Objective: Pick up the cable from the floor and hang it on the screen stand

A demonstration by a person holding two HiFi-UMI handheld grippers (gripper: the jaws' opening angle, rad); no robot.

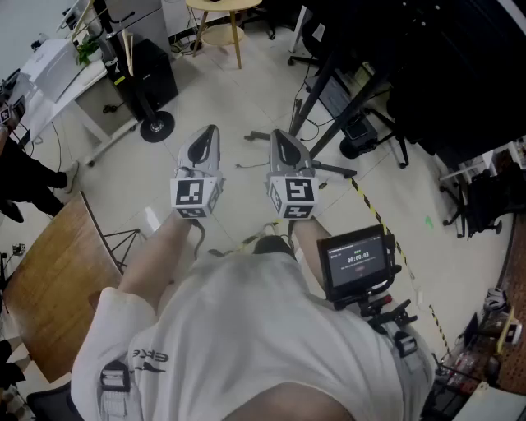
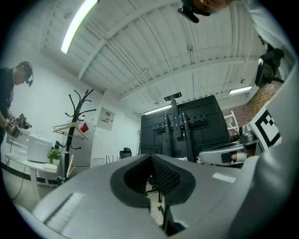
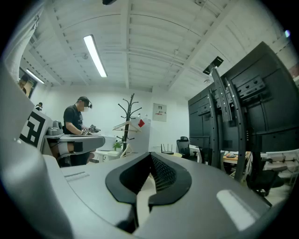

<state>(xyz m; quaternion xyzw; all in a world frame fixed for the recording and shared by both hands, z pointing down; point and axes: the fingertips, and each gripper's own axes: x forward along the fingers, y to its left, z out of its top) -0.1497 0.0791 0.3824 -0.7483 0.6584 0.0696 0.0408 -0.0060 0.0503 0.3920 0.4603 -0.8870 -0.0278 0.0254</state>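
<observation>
In the head view both grippers are held level and side by side above the tiled floor. My left gripper [image 1: 212,130] and my right gripper [image 1: 276,134] are each shut with nothing between the jaws. Ahead and to the right stands the black screen stand [image 1: 329,82], its feet spread on the floor under a big dark screen [image 1: 460,66]. A thin dark cable [image 1: 249,167] lies on the floor just beyond the grippers, near a foot of the stand. The left gripper [image 2: 150,156] looks toward the stand [image 2: 180,126]. The right gripper [image 3: 150,154] has the stand [image 3: 229,116] at its right.
A yellow-and-black striped strip [image 1: 370,205] runs across the floor at right. A coat rack [image 1: 156,127] and a white desk [image 1: 57,74] stand at left, a wooden board [image 1: 49,279] near left, a stool [image 1: 222,8] ahead. Another person [image 3: 77,121] works at a far desk.
</observation>
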